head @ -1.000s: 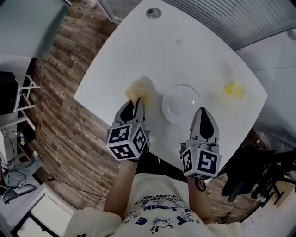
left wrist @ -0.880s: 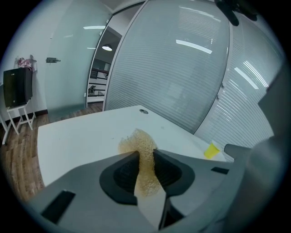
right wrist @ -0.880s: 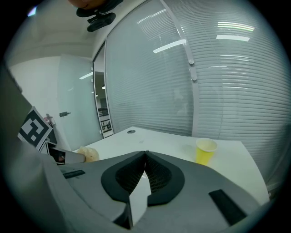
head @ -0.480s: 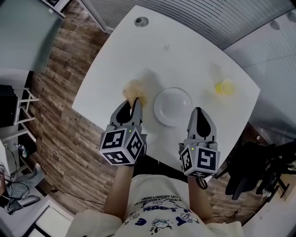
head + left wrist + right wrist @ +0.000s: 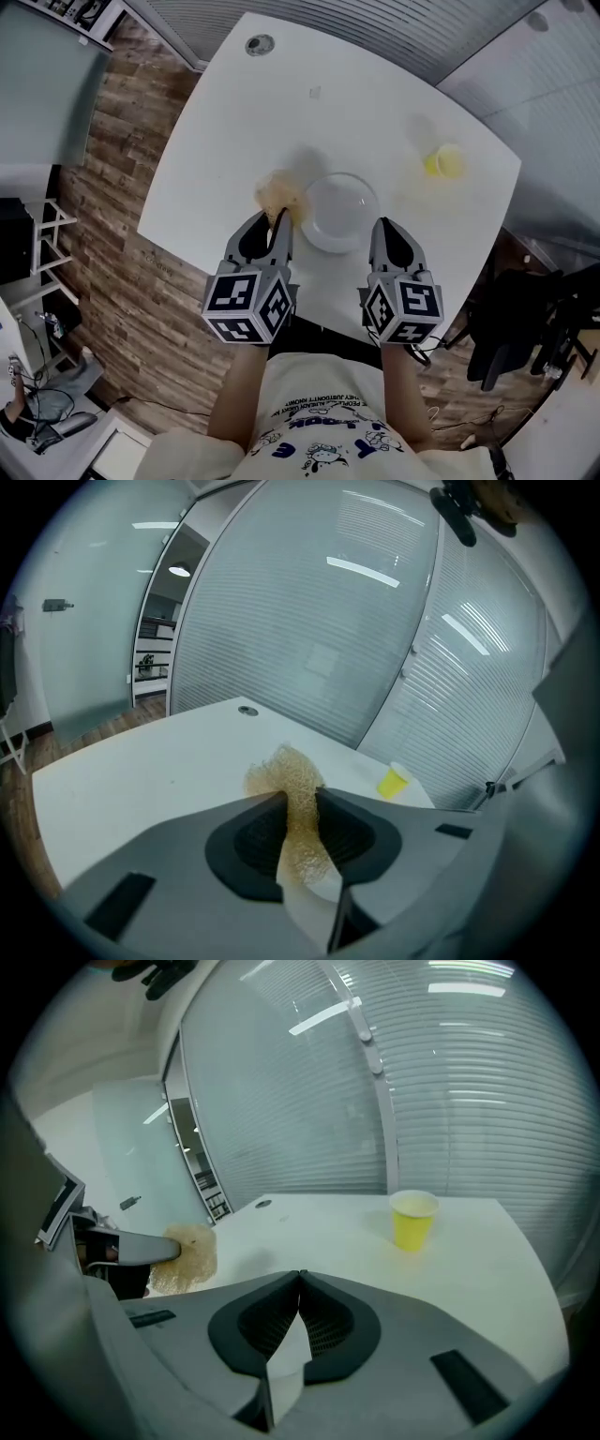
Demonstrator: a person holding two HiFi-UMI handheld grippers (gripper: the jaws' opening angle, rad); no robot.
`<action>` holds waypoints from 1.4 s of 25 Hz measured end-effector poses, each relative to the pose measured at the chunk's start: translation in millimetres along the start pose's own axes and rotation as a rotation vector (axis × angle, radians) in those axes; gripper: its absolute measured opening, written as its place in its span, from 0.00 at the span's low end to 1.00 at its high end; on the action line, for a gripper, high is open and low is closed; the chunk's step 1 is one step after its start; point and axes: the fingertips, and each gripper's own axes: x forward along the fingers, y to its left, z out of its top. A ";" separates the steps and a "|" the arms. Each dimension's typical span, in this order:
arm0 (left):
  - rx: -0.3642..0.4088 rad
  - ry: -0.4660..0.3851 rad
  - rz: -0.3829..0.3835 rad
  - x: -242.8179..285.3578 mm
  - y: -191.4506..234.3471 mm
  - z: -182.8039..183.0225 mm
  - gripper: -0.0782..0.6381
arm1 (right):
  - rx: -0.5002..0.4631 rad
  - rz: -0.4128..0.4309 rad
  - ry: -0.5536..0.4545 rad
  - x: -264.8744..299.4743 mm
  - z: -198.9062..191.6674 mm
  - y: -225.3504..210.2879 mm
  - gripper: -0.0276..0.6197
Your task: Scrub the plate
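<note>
1. Head view: plate [image 5: 339, 208] on bench [image 5: 234, 122], between both tools; scrubbing apparently not yet started.
2. Left tool [image 5: 278, 217] pinching tan mesh scourer [image 5: 278, 195], just beside plate's left rim.
3. Right tool [image 5: 382, 225] pressed together, empty, near plate's right edge.
4. Next: probably steady plate, bring scourer onto it.
5. Yellow cup [image 5: 444, 161] well apart; nothing blocking.

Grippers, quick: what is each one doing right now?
Left gripper: closed on the tan scrub pad.
Right gripper: closed, tips together at the plate rim; grip on it cannot be told.
</note>
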 end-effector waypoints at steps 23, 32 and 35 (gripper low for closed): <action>0.031 0.063 -0.036 20.5 -18.1 -14.1 0.26 | 0.316 0.080 0.267 23.6 -58.0 -30.5 0.10; 0.018 0.075 -0.034 22.9 -19.3 -19.6 0.26 | 0.400 0.154 0.320 25.6 -65.6 -28.9 0.16; 0.016 0.082 -0.032 22.7 -20.2 -22.5 0.26 | 0.417 0.169 0.335 24.7 -67.5 -28.8 0.18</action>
